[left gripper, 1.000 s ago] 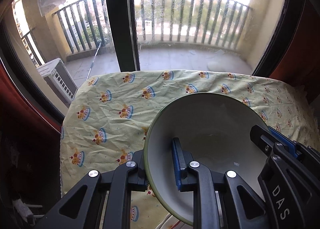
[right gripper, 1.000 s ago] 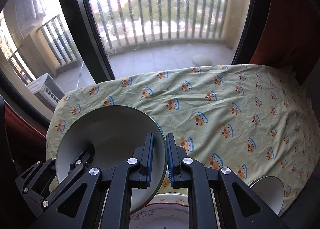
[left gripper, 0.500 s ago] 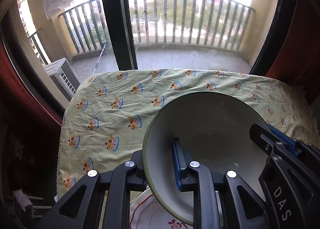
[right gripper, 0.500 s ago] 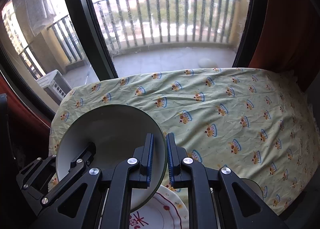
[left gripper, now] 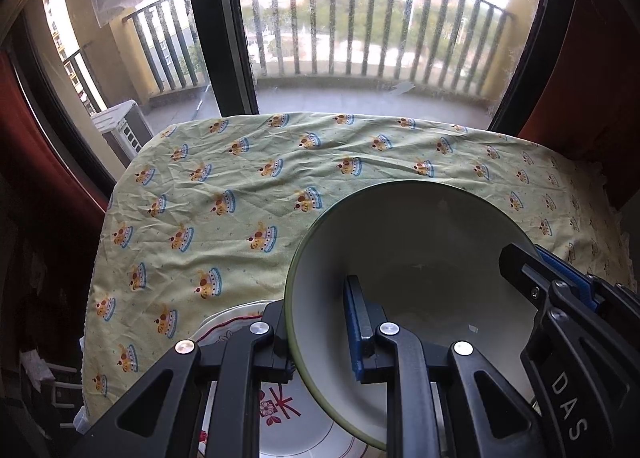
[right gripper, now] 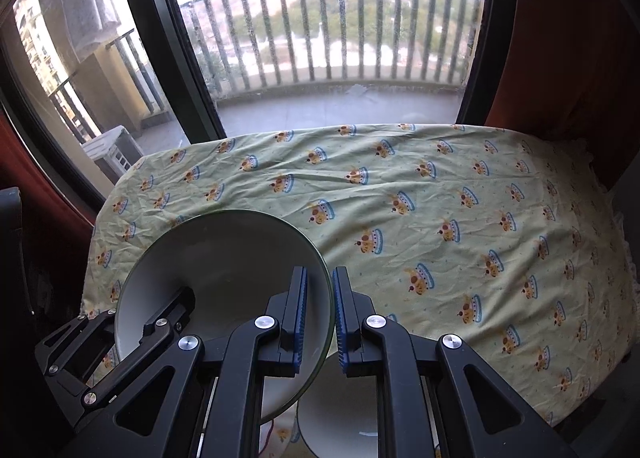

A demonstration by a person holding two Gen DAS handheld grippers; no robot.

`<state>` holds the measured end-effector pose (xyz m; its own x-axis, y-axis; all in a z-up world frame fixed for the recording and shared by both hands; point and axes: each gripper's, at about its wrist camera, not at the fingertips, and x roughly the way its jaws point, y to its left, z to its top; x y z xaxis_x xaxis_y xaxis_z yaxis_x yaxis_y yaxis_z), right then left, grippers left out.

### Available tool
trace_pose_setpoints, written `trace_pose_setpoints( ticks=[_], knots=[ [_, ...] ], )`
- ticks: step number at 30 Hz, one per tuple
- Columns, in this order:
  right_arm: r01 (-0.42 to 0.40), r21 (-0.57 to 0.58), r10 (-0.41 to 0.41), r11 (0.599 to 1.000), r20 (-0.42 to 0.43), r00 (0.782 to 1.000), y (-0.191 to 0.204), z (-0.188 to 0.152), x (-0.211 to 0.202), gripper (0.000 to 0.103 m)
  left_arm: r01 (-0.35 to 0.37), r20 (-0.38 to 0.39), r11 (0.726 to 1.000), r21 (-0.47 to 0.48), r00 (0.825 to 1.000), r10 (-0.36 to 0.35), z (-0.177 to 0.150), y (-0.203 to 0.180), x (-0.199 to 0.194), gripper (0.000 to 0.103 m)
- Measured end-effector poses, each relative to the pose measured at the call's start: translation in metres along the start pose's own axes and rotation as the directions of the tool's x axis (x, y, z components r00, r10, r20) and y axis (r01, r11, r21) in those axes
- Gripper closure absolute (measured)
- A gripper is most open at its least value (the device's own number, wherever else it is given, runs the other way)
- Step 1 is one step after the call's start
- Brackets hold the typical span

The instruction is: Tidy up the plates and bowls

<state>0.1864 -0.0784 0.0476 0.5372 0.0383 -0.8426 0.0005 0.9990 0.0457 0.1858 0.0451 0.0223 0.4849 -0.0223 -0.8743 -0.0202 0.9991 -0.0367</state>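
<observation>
Left wrist view: the left gripper is clamped on the near-left rim of the big bowl, one finger inside and one outside. The right gripper bites the bowl's other side. A second ago only cloth lay under this gripper. Now a white plate with red flowers shows right below it, under the bowl. So the bowl has been carried across the table, lifted off the yellow tablecloth.

Right wrist view: the right gripper is squeezed tight on the bowl's right rim, and the left gripper holds the far-left side. A small white bowl now sits just under this gripper; before it was off to the right. The plate peeks out beside it. I think the big bowl is nearly over the other dishes, ready to be stacked.
</observation>
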Motion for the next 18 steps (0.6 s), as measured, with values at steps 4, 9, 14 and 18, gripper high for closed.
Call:
trace_pose_setpoints(
  ticks=[4, 9, 14, 18],
  knots=[
    [-0.006, -0.010, 0.006, 1.000, -0.004, 1.000, -0.021, -0.010, -0.002, 0.087, 0.003, -0.007, 1.000, -0.006, 1.000, -0.003, -0.010, -0.019, 0.000, 0.086],
    [-0.014, -0.035, 0.013, 0.999, -0.021, 1.000, -0.043, -0.021, -0.002, 0.087, 0.002, -0.017, 0.999, -0.038, 1.000, -0.003, -0.026, -0.039, 0.000, 0.086],
    [-0.023, -0.058, 0.021, 0.998, -0.039, 0.999, -0.060, -0.034, 0.001, 0.087, -0.009, -0.029, 0.999, -0.046, 1.000, 0.007, -0.041, -0.054, 0.002, 0.086],
    [-0.025, -0.069, 0.022, 0.997, -0.054, 0.998, -0.071, -0.044, 0.004, 0.087, -0.011, -0.039, 0.998, -0.056, 0.999, 0.009, -0.054, -0.064, 0.005, 0.086]
  ],
)
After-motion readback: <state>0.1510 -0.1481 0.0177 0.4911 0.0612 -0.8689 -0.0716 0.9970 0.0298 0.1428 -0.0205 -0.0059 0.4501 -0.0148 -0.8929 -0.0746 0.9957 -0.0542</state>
